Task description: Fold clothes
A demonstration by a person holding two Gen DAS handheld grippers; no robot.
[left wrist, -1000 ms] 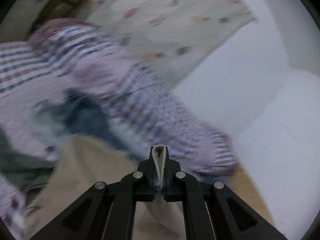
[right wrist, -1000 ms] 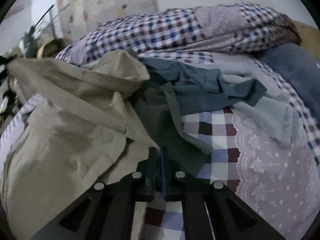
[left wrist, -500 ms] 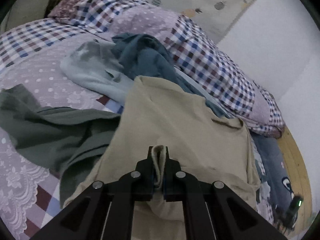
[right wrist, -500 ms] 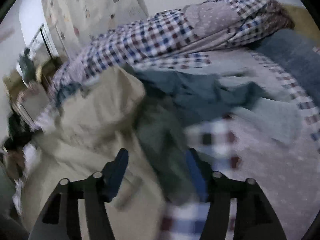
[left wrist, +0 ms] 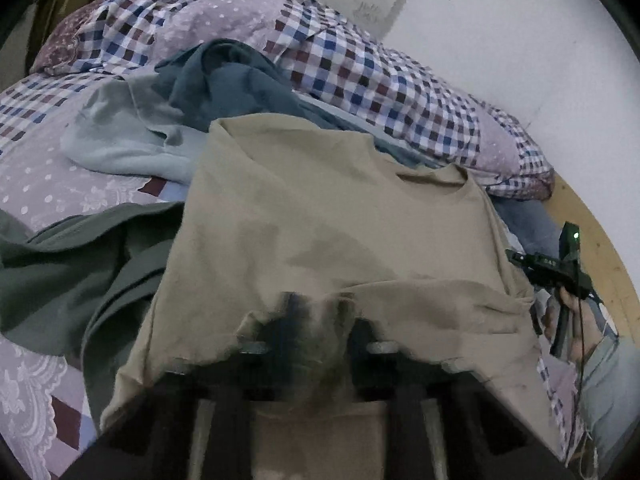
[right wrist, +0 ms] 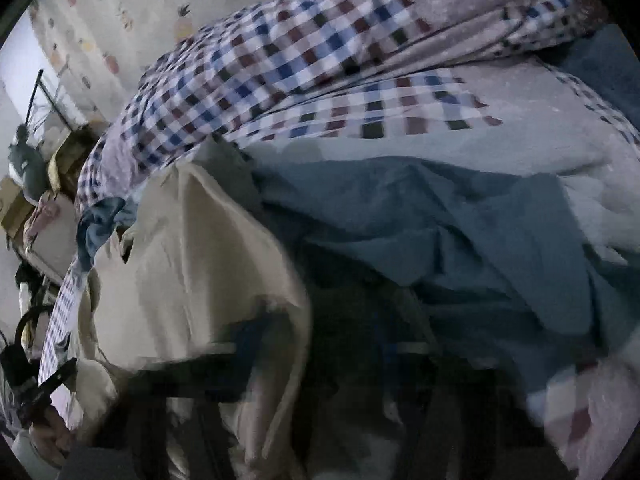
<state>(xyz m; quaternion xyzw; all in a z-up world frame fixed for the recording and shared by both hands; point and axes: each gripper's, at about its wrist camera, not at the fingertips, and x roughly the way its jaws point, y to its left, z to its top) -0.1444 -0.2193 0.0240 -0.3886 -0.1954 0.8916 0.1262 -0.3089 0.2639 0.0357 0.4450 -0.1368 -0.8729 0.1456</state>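
One garment in hand: beige T-shirt [left wrist: 332, 232] is being spread, not yet folded.
Shirt lies over the clothes pile on the checked bed [left wrist: 384, 80], hem bunched at the blurred left gripper [left wrist: 316, 320]; its grip cannot be told, nor that of the right gripper [right wrist: 320, 344]. Next, the shirt likely needs pulling flat.

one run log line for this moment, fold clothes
stage: spreading beige t-shirt on bed | left tongs: blurred, state unclear, shirt hem over them | right tongs: blurred, at shirt's other side | dark green garment beside
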